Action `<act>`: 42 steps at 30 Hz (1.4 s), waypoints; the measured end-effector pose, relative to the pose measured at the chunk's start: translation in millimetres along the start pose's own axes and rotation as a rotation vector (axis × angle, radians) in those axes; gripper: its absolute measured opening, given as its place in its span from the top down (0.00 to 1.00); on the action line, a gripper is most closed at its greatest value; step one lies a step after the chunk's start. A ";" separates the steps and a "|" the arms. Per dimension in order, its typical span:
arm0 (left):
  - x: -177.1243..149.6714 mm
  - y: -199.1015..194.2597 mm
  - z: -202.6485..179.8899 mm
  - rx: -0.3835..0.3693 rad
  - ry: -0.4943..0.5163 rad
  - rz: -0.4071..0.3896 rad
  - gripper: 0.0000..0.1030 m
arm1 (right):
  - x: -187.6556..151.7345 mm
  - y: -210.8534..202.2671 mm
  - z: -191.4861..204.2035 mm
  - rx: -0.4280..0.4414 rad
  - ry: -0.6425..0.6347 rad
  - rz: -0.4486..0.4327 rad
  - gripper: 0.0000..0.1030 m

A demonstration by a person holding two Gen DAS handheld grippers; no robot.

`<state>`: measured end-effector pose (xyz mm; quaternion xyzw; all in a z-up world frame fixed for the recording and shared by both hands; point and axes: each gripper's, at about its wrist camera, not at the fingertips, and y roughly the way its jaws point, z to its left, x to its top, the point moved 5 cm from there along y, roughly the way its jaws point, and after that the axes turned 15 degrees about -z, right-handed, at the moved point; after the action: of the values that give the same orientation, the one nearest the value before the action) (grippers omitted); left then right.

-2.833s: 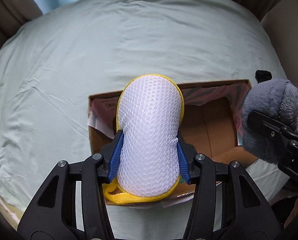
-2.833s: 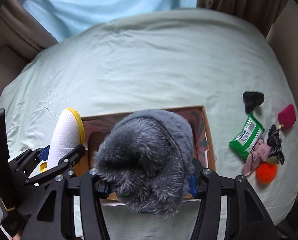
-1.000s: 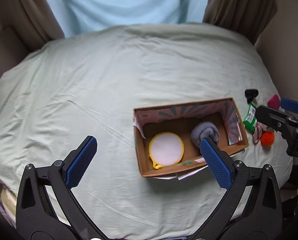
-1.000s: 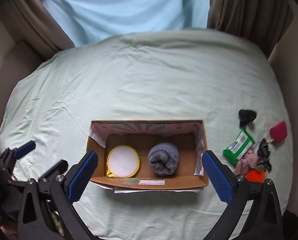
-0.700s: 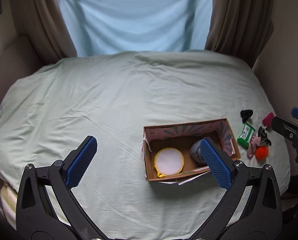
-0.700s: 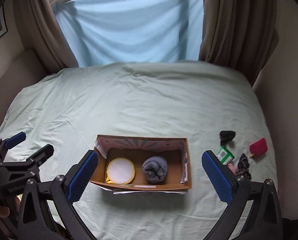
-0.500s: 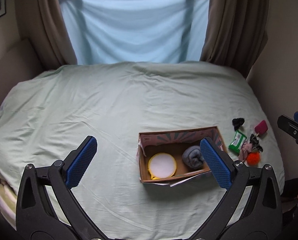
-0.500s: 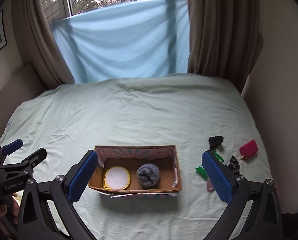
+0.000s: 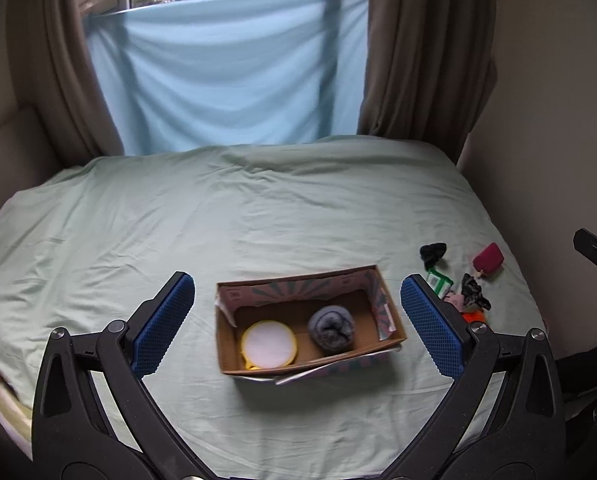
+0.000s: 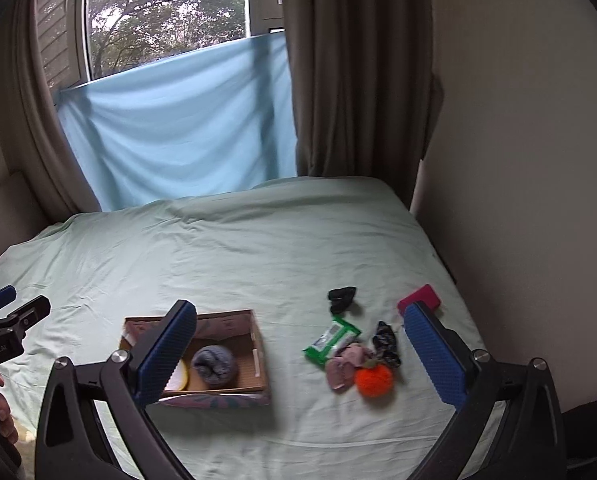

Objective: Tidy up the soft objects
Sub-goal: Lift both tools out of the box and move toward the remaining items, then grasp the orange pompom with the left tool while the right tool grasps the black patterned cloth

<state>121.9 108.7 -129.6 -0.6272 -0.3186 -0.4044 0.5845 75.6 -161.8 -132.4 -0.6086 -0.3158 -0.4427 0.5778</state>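
Note:
A cardboard box [image 9: 298, 291] lies on the bed. Inside it are a white mesh pad with a yellow rim [image 9: 269, 345] on the left and a grey fluffy roll [image 9: 331, 327] on the right. High above and back from the box, my left gripper [image 9: 295, 281] stands open and holds nothing. My right gripper [image 10: 299, 309] is open and empty too, between the box [image 10: 254, 344] and a pile of loose items. In the right wrist view the grey roll [image 10: 213, 363] shows fully, while a finger half hides the white pad [image 10: 176, 376].
Right of the box lie a black scrunchie [image 10: 341, 296], a green wipes pack [image 10: 330, 340], a magenta pouch [image 10: 418, 298], an orange pompom [image 10: 373, 379], a pink item [image 10: 344, 364] and a patterned scrunchie [image 10: 386, 343]. A pale green sheet [image 9: 178, 220] covers the bed. A wall [image 10: 518, 200] stands close on the right.
Both grippers let go of the white pad and the grey roll, which now lie in the box. Both opened and pulled up and back; the right view swung towards the loose items.

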 end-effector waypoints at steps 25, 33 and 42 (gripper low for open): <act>-143.7 124.7 -301.6 -0.208 0.086 0.114 0.00 | -86.4 156.9 -191.7 0.234 -0.103 0.138 0.00; -227.2 191.7 -358.2 -0.290 0.177 0.184 0.01 | -152.9 223.0 -209.0 0.312 -0.075 0.225 0.07; -291.9 250.0 -386.5 -0.283 0.195 0.239 0.13 | -222.9 282.9 -208.5 0.392 -0.071 0.334 0.16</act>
<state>150.8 -281.3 -509.2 -0.6942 -0.1241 -0.4318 0.5624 201.8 -375.9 -466.2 -0.5437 -0.3109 -0.2500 0.7384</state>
